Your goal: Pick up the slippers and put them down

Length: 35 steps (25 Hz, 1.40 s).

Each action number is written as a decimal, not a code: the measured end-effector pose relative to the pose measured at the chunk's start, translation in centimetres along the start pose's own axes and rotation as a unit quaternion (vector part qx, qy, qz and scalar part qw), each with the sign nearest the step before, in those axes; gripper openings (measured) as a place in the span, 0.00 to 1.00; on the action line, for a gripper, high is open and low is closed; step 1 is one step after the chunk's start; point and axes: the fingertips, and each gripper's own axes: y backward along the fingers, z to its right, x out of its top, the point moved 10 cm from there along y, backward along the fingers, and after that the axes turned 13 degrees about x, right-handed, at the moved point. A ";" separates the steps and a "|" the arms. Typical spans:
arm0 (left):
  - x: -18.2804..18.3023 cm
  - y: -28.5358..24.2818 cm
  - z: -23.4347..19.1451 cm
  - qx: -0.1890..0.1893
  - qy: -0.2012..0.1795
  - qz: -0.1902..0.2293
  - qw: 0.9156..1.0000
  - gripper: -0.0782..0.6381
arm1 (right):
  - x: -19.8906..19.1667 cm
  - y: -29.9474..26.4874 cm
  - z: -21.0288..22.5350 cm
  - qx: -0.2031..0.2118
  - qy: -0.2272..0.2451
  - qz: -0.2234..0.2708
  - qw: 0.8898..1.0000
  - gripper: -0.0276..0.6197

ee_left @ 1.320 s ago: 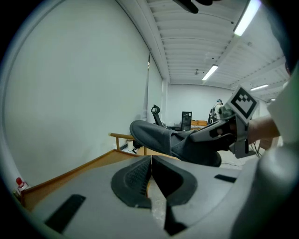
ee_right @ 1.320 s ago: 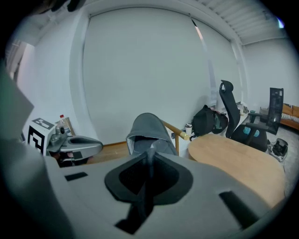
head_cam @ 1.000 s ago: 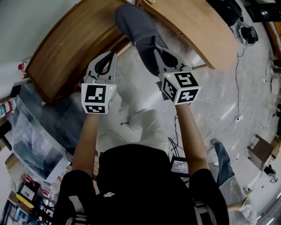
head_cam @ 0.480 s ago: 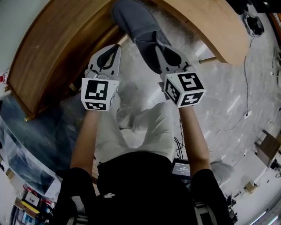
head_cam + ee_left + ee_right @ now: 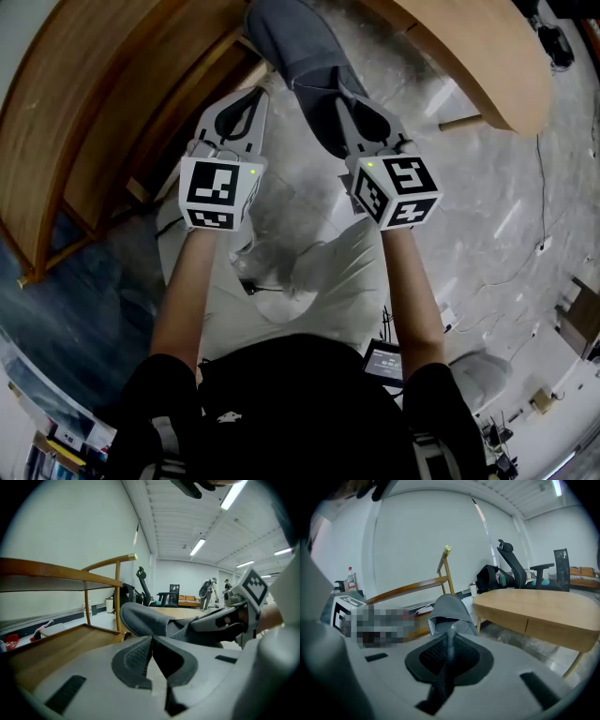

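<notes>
Hanging slipper [image 5: 295, 52] between rack [image 5: 84, 122] and table [image 5: 478, 56]

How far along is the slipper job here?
Done: the pickup; the grey slipper is off the floor. In hand: the right tool is clamped on its edge; the left tool is shut, empty. Left: setting it down. Only one slipper shows.

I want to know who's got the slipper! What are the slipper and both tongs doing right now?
Grey slipper: pinched by its rim, held up in the air.
Right tongs: shut on the slipper's rim.
Left tongs: shut, holding nothing.
</notes>
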 end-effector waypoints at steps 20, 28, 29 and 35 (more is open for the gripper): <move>-11.1 -6.1 4.2 -0.040 0.016 0.046 0.998 0.12 | -14.2 -3.4 6.4 -0.027 0.006 0.008 1.000 0.06; -14.4 -7.4 5.1 -0.083 0.008 0.049 0.995 0.12 | -18.1 -4.3 8.2 -0.034 0.005 -0.005 0.999 0.06; -14.9 -7.5 5.2 -0.083 0.007 0.047 0.995 0.12 | -18.6 -4.4 8.4 -0.035 0.005 -0.007 0.999 0.06; -18.2 -7.9 5.6 -0.082 -0.002 0.022 0.996 0.12 | -21.7 -5.3 9.5 -0.035 -0.010 -0.033 0.999 0.06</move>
